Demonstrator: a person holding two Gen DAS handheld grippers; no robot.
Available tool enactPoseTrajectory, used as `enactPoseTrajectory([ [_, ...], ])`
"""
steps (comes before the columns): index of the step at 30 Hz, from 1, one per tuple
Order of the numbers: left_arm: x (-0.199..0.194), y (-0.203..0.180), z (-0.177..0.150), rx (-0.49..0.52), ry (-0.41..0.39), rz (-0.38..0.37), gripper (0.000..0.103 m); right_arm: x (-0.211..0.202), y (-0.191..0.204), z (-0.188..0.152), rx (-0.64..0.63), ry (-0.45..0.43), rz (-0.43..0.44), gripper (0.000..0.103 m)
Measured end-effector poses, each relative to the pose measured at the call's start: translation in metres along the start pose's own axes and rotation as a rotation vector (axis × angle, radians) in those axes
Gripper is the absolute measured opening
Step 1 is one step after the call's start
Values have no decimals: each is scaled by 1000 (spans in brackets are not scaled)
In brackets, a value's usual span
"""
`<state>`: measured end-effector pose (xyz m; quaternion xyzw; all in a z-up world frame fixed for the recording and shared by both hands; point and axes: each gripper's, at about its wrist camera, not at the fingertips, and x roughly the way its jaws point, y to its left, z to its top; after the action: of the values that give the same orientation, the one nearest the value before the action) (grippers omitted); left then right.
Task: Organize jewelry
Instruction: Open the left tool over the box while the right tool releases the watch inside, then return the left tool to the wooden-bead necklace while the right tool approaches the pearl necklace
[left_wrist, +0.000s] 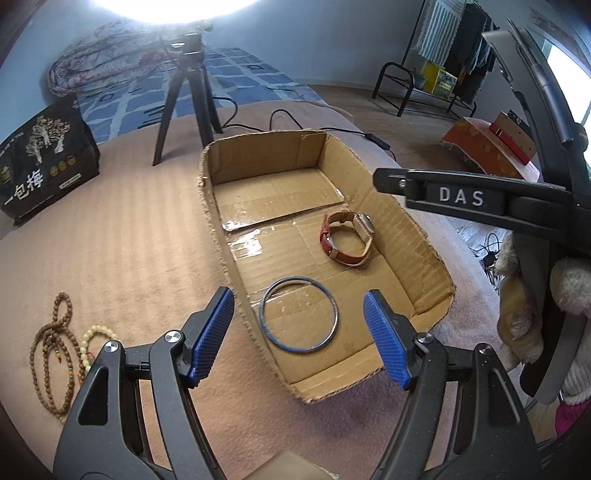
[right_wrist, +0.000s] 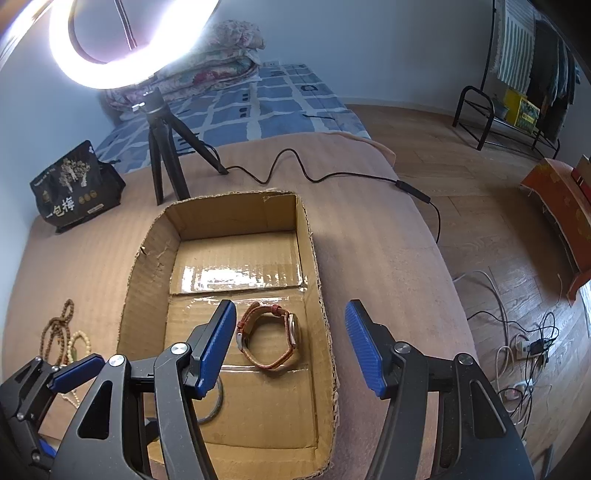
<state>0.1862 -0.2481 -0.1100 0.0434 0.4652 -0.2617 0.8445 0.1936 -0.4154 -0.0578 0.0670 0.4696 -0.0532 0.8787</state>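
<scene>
A shallow cardboard box lies on the pink bed cover. In it lie a red-strapped wristwatch and a thin blue bangle, partly hidden in the right wrist view. My left gripper is open and empty, above the bangle at the box's near end. My right gripper is open and empty, above the watch. Brown bead strands and a pale bead bracelet lie on the cover left of the box.
A black tripod with a ring light stands behind the box, its cable trailing right. A black snack bag stands far left. The cover's right edge drops to a wooden floor with cables.
</scene>
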Motion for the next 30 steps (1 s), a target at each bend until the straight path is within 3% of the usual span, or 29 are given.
enactPoseTrajectory([
  [12,-47,38,-13,-1,-37,87,75,-28,14,-4,-12,-50,17,61],
  [23,-93,123,-36,-75,-48,215,75,-51,60,-17,-110,-93,72,61],
  [30,-106,177,-54,-178,-26,275,75,-55,108,-36,-228,-107,171,63],
])
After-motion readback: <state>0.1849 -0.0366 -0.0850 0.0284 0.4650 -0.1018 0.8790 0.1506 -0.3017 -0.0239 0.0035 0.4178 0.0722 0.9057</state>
